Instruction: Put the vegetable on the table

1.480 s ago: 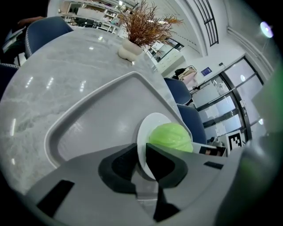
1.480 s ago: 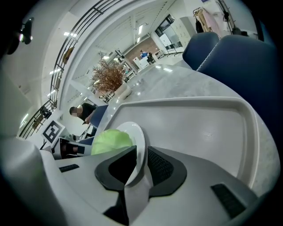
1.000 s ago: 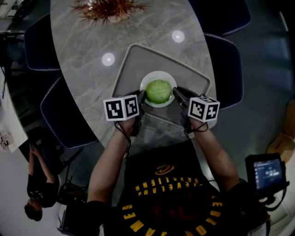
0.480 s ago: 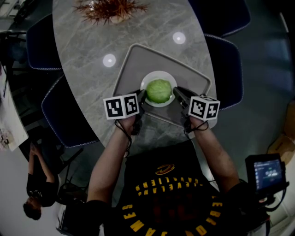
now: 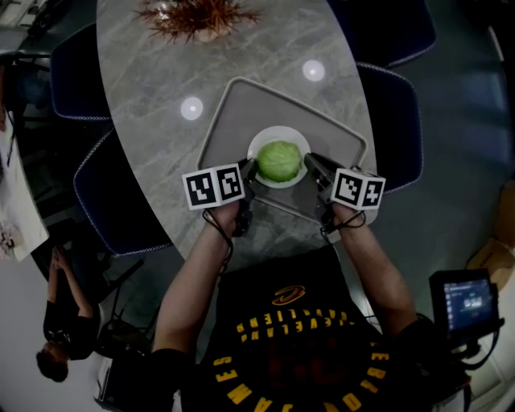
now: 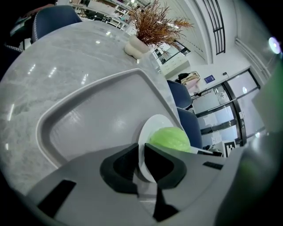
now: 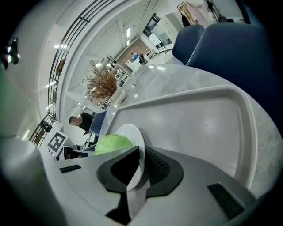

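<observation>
A green cabbage [image 5: 279,160] sits on a small white plate [image 5: 259,144] over the grey tray [image 5: 237,109] on the marble table [image 5: 149,121]. My left gripper [image 5: 250,168] is shut on the plate's left rim, and my right gripper [image 5: 308,162] is shut on its right rim. In the left gripper view the plate's rim [image 6: 142,141] runs between the black pads of the gripper [image 6: 142,161], with the cabbage [image 6: 170,139] just beyond. The right gripper view shows the same: the gripper [image 7: 141,165] clamps the plate [image 7: 130,132] beside the cabbage [image 7: 112,143]. Whether the plate rests on the tray I cannot tell.
A dried plant in a vase [image 5: 193,14] stands at the table's far end. Blue chairs [image 5: 113,201] [image 5: 400,121] flank the table on both sides. A person [image 5: 60,338] stands at the lower left, and a small screen [image 5: 467,302] is at the lower right.
</observation>
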